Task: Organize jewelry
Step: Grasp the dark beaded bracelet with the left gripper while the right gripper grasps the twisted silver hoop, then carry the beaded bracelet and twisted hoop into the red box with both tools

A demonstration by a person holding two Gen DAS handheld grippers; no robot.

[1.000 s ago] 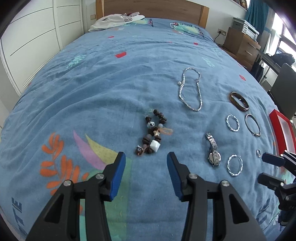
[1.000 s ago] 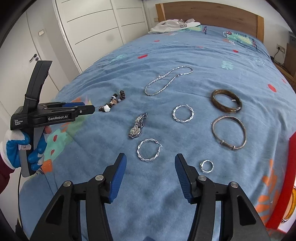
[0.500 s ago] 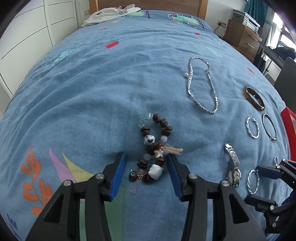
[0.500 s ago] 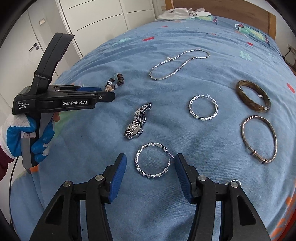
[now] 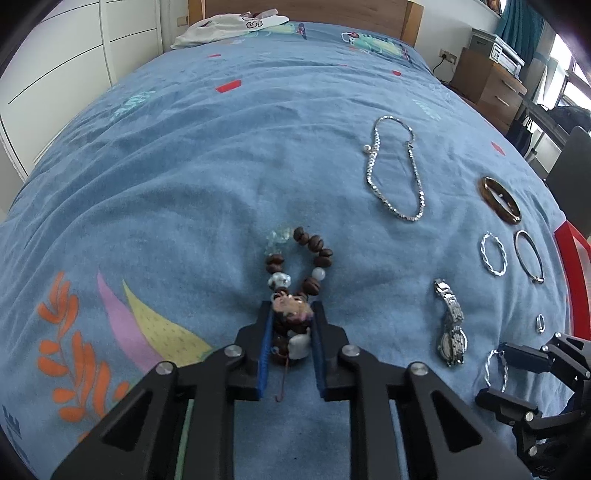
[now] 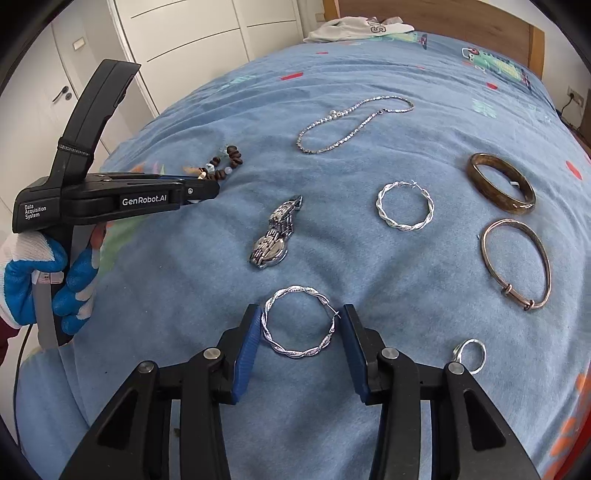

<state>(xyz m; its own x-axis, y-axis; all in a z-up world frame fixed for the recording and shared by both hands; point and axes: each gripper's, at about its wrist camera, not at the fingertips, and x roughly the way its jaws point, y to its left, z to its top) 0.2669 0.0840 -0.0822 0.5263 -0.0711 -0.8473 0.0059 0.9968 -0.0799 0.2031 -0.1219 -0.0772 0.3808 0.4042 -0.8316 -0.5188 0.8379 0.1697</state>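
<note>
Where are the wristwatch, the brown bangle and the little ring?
Wristwatch (image 6: 269,248): right wrist view, on its round dial.
Brown bangle (image 6: 480,172): right wrist view, on its left rim.
Little ring (image 6: 475,365): right wrist view, on its lower band.

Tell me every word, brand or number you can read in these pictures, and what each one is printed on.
"GenRobot.AI": white print on the side of the black handheld left gripper.
"Data Acquisition System": small white print at the rear of that same gripper's body.
Large white-and-dark letter, perhaps an "S": on the pale folded garment by the wooden headboard; not certain.
Silver wristwatch: dial markings too small to read.
White print at the blue bedspread's lower left edge: cut off, unreadable.
</note>
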